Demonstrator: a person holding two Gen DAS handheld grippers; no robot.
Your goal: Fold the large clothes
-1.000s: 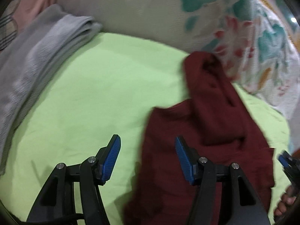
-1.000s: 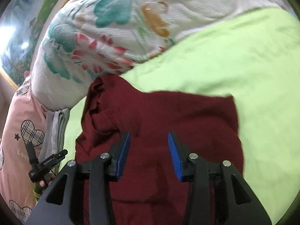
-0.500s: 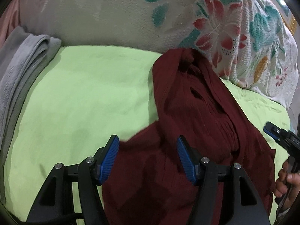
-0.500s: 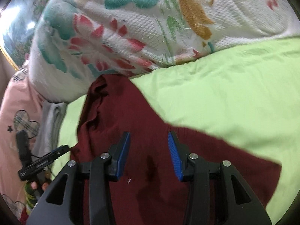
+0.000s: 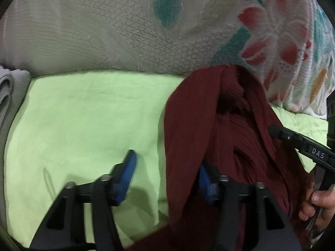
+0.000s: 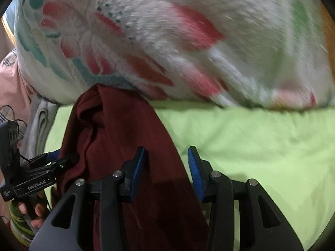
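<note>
lying bunched on the green sheet point(image 5: 83, 115), the maroon garment point(image 5: 209, 125) passes between both released tongs point(image 5: 165, 179) point(image 6: 166, 167).

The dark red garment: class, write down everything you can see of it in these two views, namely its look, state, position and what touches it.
The dark red garment is one soft, finely ribbed maroon cloth, bunched into long folds rather than spread flat. It lies on the light green sheet, its far end against the floral blanket. The left gripper and right gripper are both open; cloth runs between each pair of fingers, but none is pinched. Whether it is a shirt or trousers cannot be told.
</note>
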